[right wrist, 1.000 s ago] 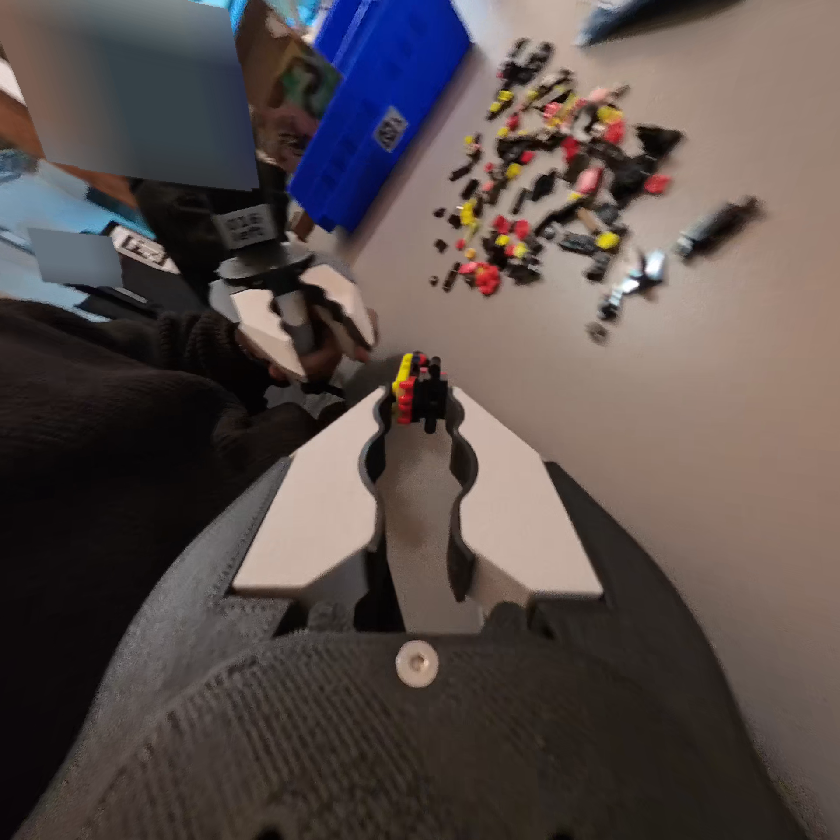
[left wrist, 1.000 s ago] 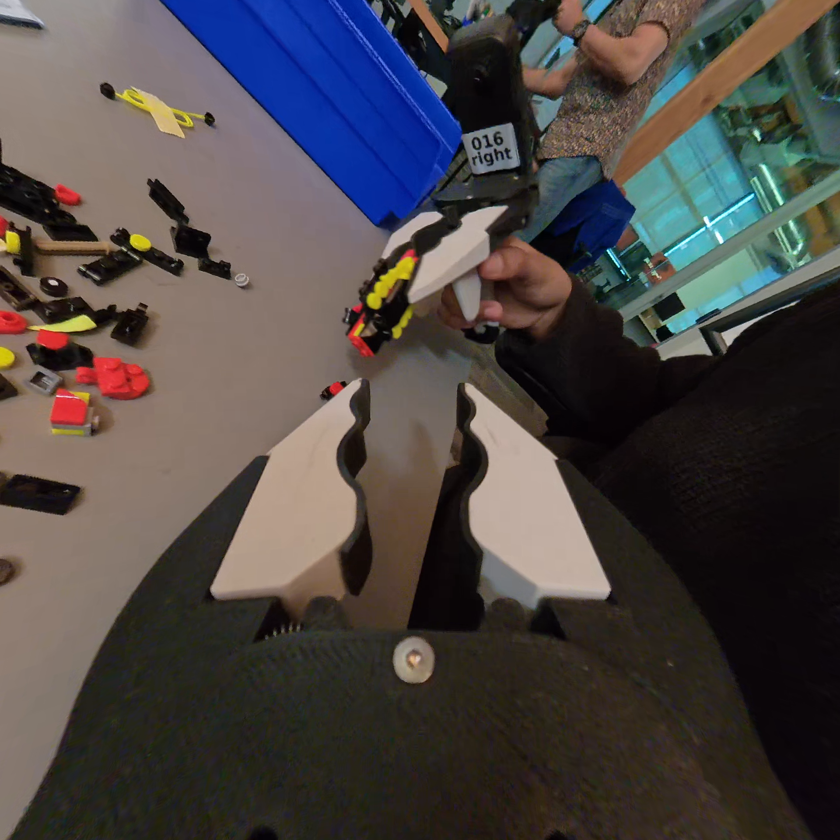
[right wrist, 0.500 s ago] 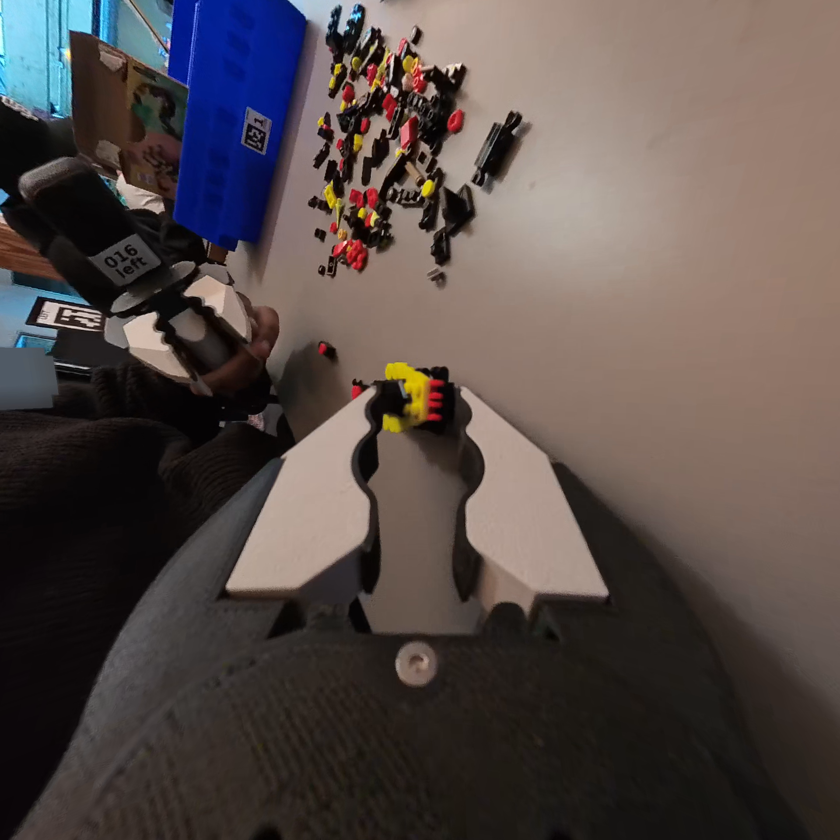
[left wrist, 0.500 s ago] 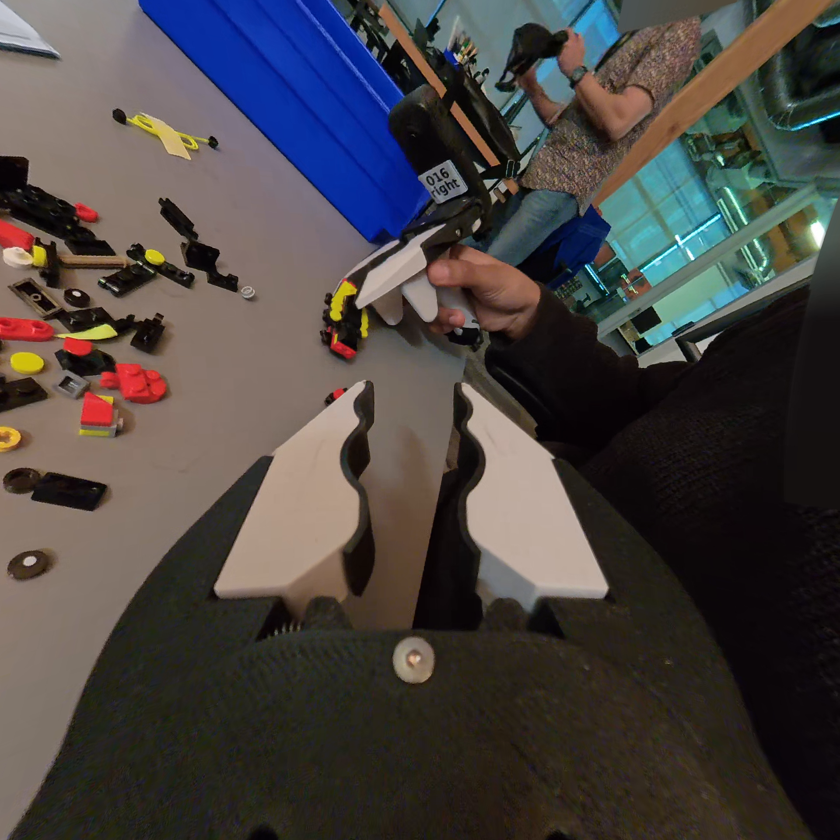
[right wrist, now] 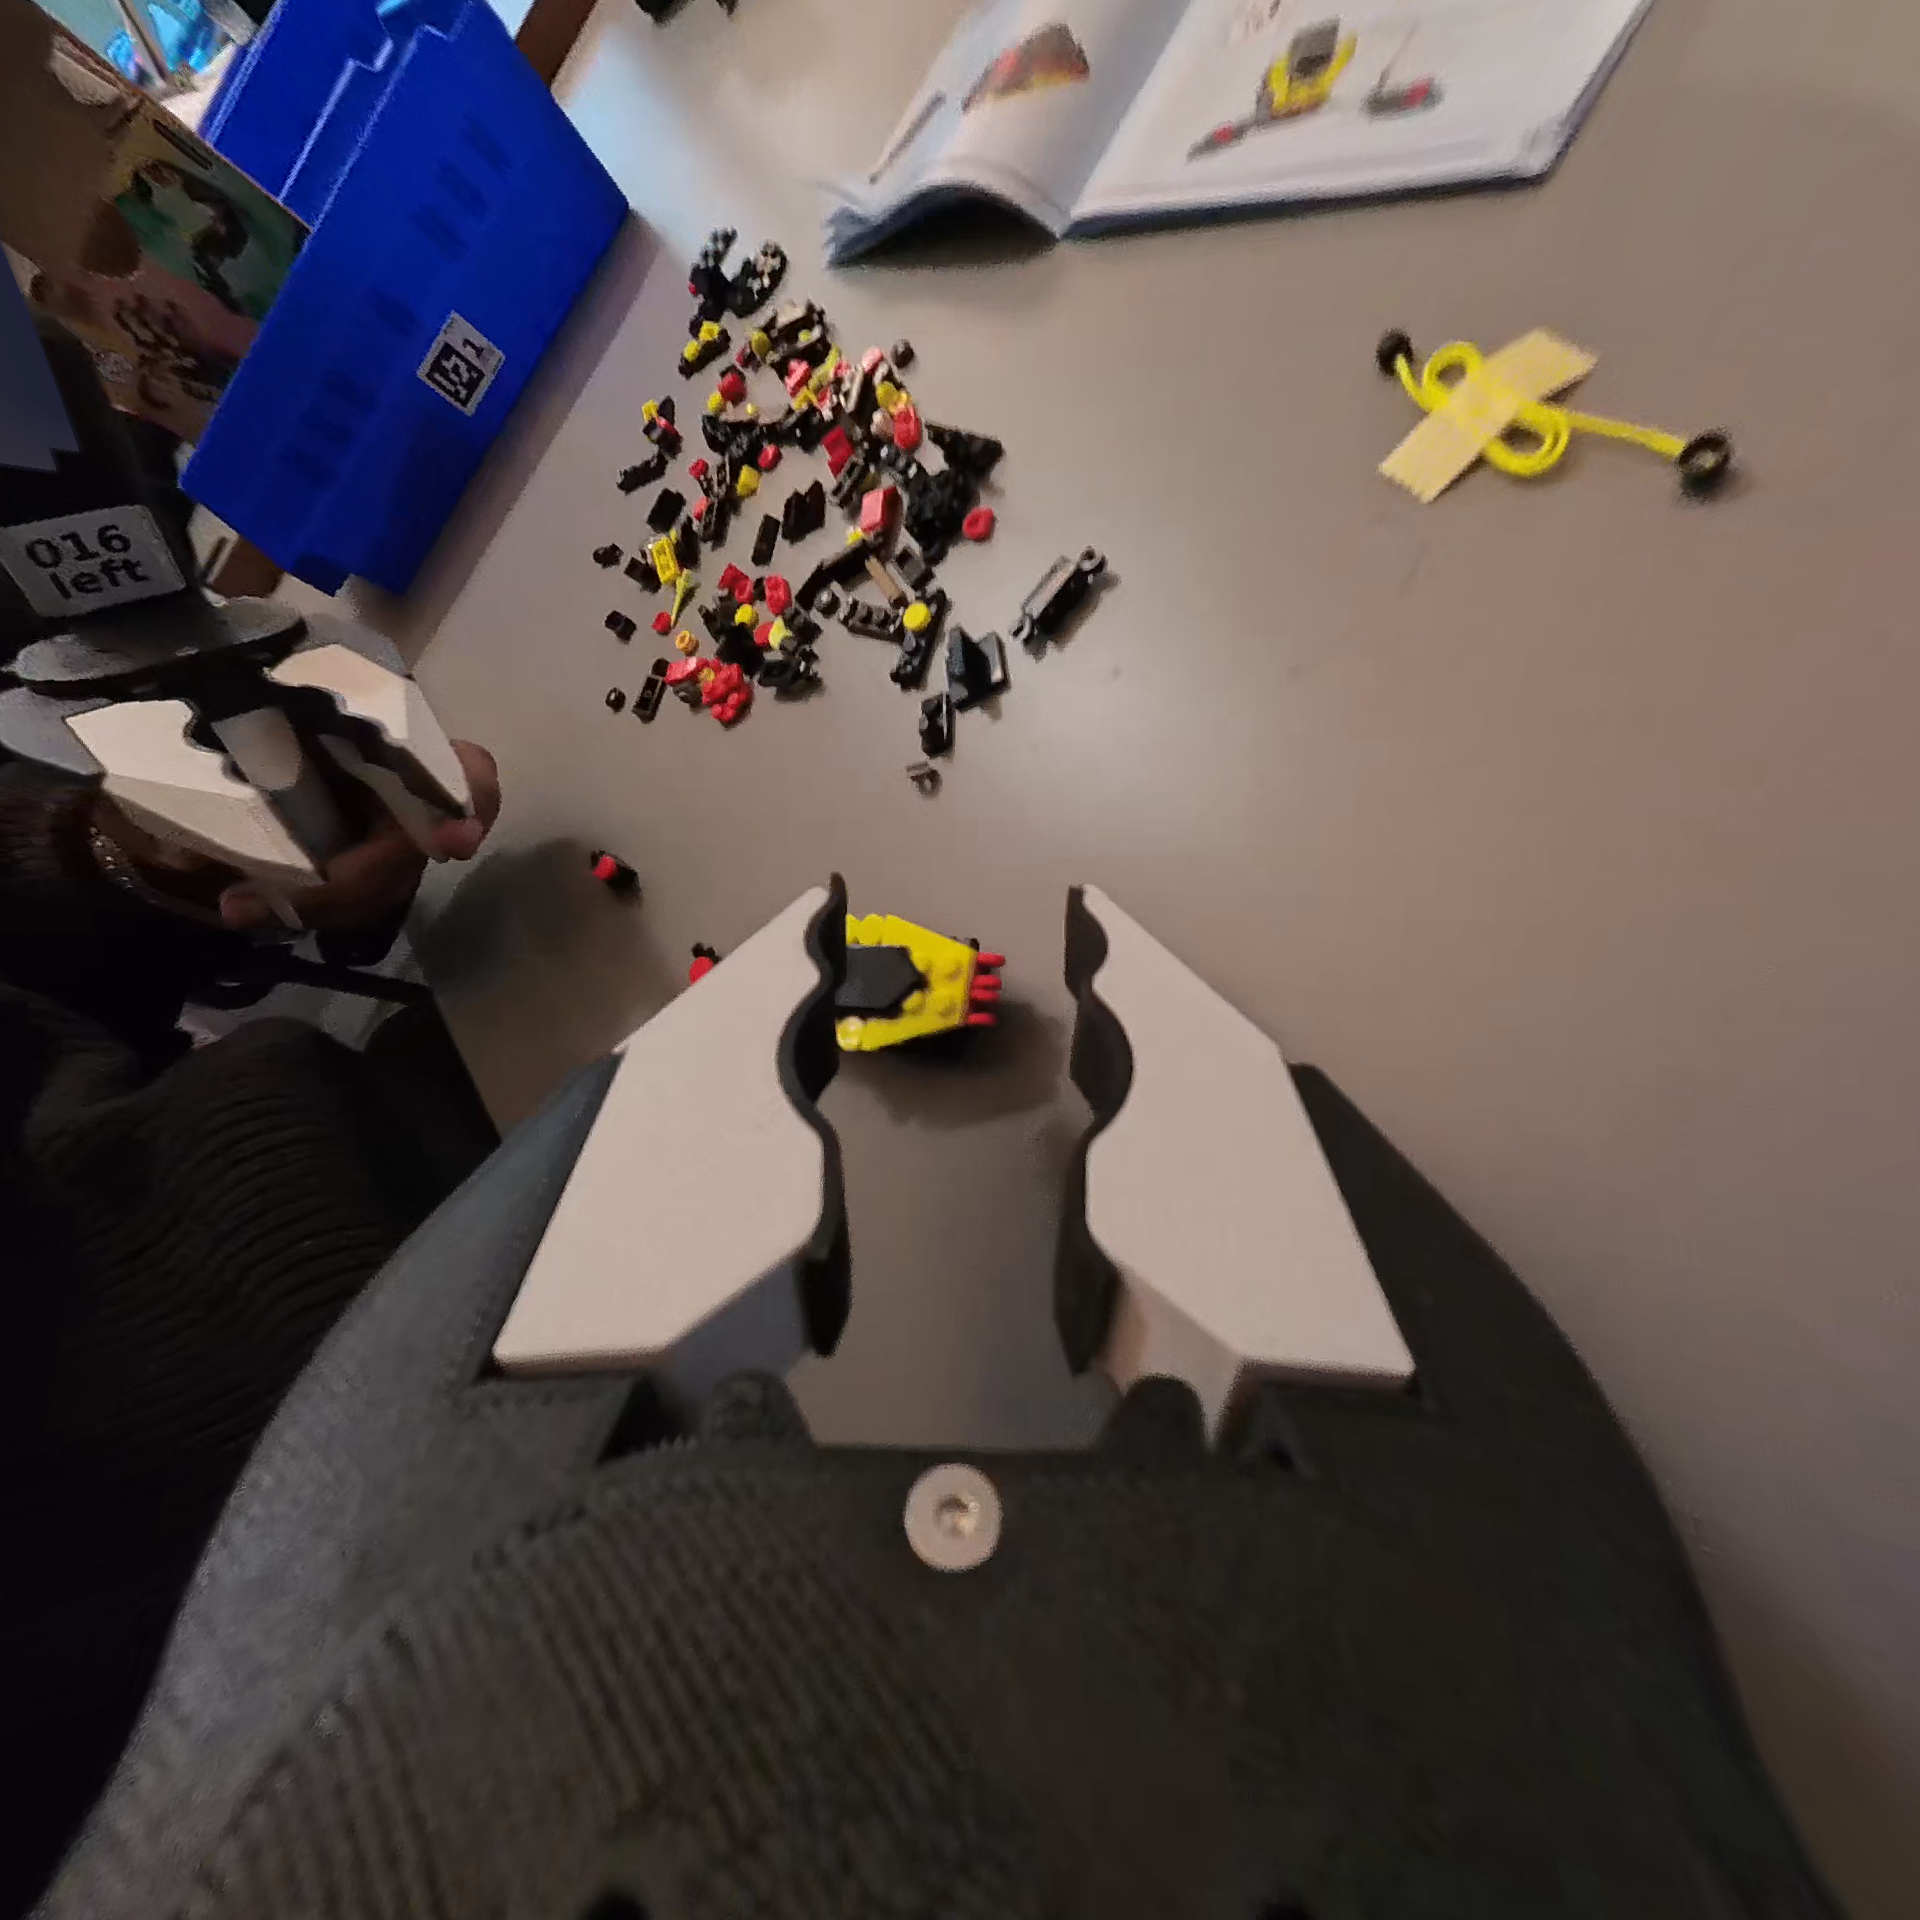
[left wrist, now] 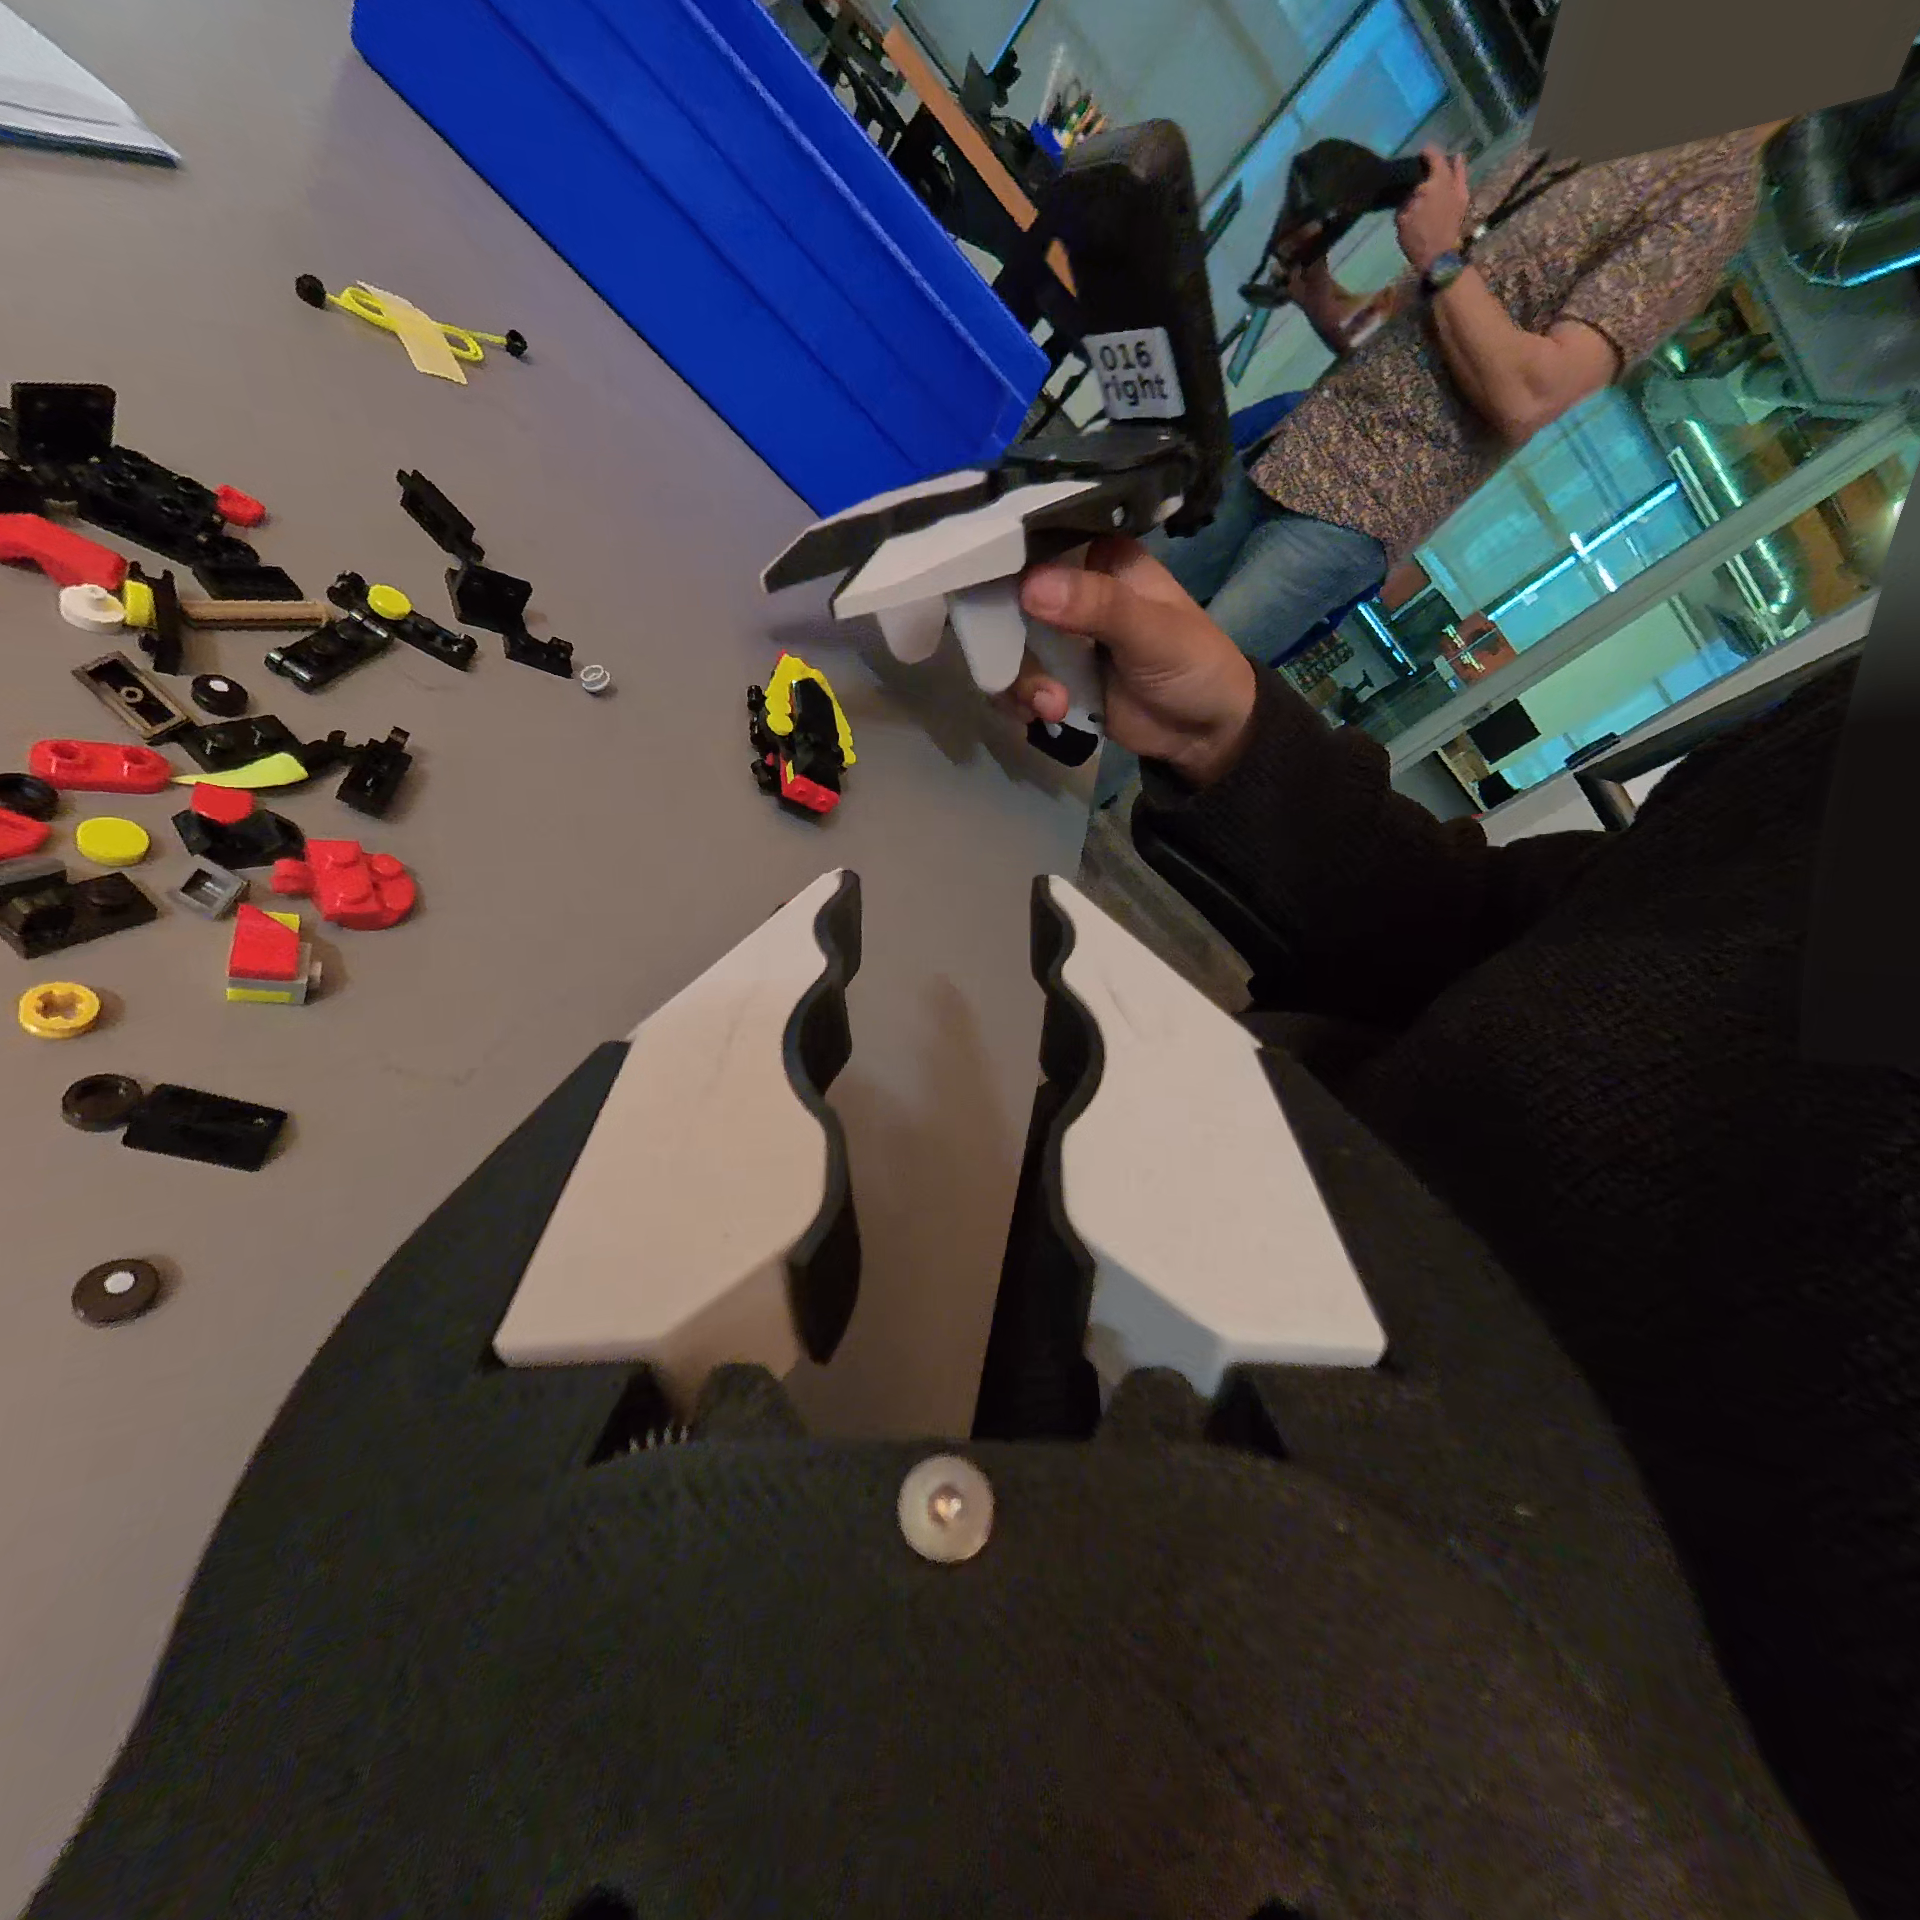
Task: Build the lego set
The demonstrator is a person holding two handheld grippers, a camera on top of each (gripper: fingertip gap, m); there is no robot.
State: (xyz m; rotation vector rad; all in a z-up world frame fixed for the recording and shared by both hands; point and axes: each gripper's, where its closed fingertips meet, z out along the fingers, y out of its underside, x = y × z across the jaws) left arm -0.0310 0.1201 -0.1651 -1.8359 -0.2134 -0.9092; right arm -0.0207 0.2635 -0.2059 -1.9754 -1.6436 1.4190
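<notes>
A small yellow, black and red brick model (right wrist: 914,992) lies on the grey table (right wrist: 1455,935). My right gripper (right wrist: 954,899) is open above it, and the pads do not press on it. In the left wrist view the model (left wrist: 800,732) rests on the table with the right gripper (left wrist: 805,594) hovering just above and beyond it, apart from it. My left gripper (left wrist: 945,888) is open with nothing between its fingers, held over the table's near edge a short way from the model. It also shows in the right wrist view (right wrist: 379,836), at the left.
A heap of loose black, red and yellow pieces (right wrist: 810,540) lies beyond the model. A blue bin (right wrist: 395,343) stands at the back left. An open booklet (right wrist: 1247,125) and a yellow cord with tape (right wrist: 1507,416) lie farther off. A person (left wrist: 1455,364) stands beyond the table.
My right gripper held the brick model in the air, brought it down to the table, then opened. The model left the grasp and now lies on the table. My left gripper barely moved.
</notes>
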